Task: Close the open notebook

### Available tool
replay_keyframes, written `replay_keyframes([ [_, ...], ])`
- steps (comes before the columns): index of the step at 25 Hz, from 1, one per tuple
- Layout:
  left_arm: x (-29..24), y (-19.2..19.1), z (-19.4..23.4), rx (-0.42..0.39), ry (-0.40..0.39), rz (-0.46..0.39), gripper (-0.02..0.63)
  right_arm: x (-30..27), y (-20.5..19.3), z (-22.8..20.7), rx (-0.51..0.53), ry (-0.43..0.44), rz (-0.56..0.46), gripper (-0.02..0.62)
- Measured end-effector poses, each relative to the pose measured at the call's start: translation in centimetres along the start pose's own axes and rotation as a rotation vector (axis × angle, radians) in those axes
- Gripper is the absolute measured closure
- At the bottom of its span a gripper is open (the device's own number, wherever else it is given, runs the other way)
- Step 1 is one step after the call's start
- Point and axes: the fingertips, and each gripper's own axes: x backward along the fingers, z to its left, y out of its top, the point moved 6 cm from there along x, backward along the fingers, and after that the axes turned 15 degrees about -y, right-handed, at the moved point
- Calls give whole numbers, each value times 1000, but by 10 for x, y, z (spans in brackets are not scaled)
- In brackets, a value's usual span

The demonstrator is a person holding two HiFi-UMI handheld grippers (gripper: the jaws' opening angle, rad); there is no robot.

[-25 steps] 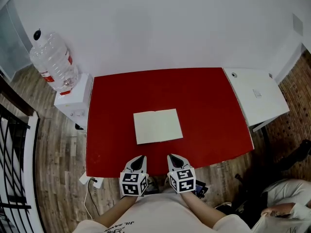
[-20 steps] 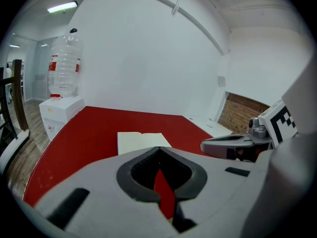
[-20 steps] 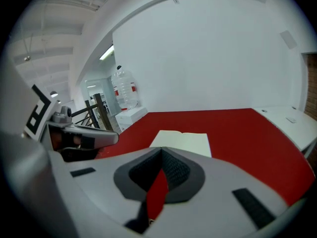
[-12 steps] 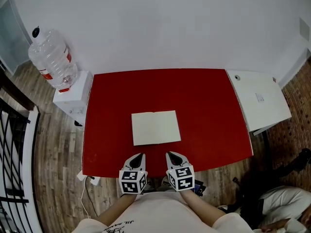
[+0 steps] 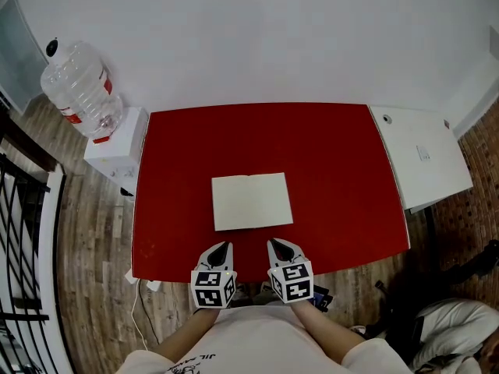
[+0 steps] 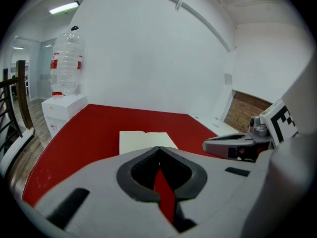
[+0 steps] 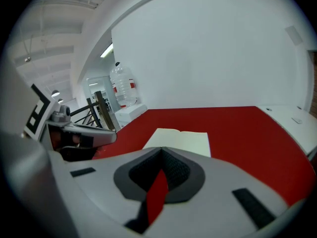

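The open notebook (image 5: 252, 201) lies flat with pale blank pages in the middle of the red table (image 5: 335, 170); it also shows ahead in the left gripper view (image 6: 143, 141) and the right gripper view (image 7: 179, 142). My left gripper (image 5: 223, 246) and right gripper (image 5: 277, 244) hover side by side over the table's near edge, just short of the notebook, touching nothing. Both have their jaws closed tip to tip, shut with nothing in them.
A white side table (image 5: 421, 156) adjoins the red table on the right. On the left, a large water bottle (image 5: 78, 90) stands on a white stand (image 5: 117, 150). A black railing (image 5: 23, 232) runs along the far left; a cable (image 5: 139, 310) lies on the wooden floor.
The view has shifted slightly; both grippers stay side by side at the near edge, shut. The notebook has not moved.
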Motion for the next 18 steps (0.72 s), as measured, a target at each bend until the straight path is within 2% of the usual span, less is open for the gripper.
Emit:
replay_keyframes([
  [10, -20, -1, 21, -10, 25, 18, 600, -27, -3, -1, 7, 0, 21, 592],
  [18, -34, -19, 42, -12, 48, 55, 600, -49, -14, 0, 35, -4, 43, 592],
])
